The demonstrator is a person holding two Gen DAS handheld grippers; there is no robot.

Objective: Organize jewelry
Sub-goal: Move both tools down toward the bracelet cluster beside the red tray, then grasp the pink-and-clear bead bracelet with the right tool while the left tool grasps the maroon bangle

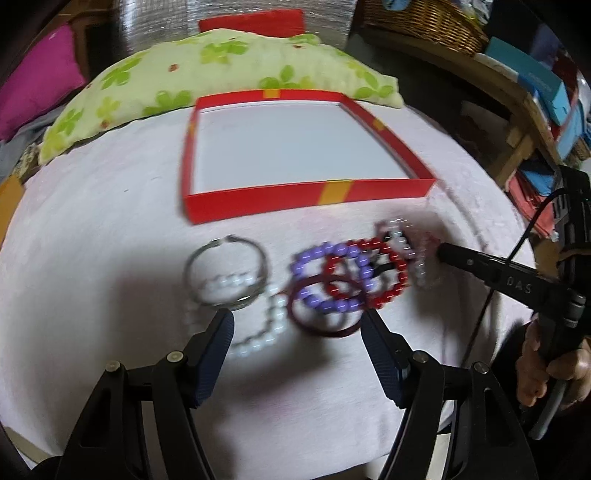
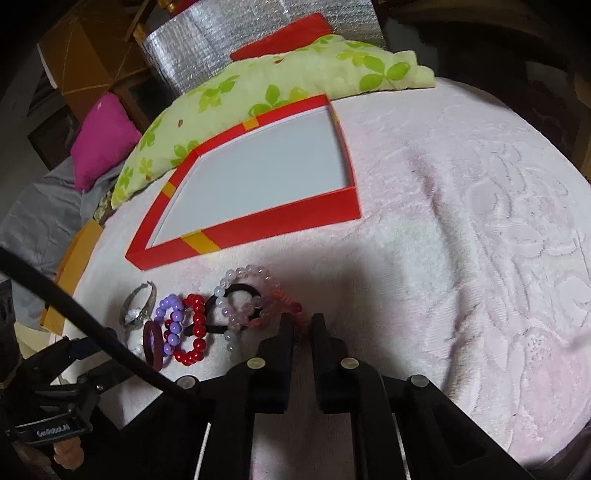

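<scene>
A shallow red box (image 1: 306, 199) (image 2: 280, 221) with a white floor lies open on a pale pink cloth. In front of it is a cluster of jewelry: a silver bangle (image 1: 186, 269) (image 2: 138, 306), a white pearl bracelet (image 1: 275, 317), a dark red bangle (image 1: 325, 332) (image 2: 153, 347), a purple bead bracelet (image 1: 303, 262) (image 2: 173, 321), a red bead bracelet (image 1: 400, 280) (image 2: 199, 325), a black hair tie (image 2: 236, 290) and a pink bead bracelet (image 2: 273, 291). My left gripper (image 1: 297, 328) stands open just above the dark red bangle and the pearls. My right gripper (image 2: 303, 323) (image 1: 441, 251) is shut on the pink bead bracelet's near edge.
A green floral pillow (image 1: 221, 62) (image 2: 295, 81) lies behind the box, with a magenta cushion (image 1: 40, 77) to its left. A wicker basket (image 1: 424, 22) and a wooden shelf with books (image 1: 535, 85) stand at the right. The pink cloth (image 2: 461, 221) stretches bare to the right. A hand (image 1: 535, 369) holds the right gripper.
</scene>
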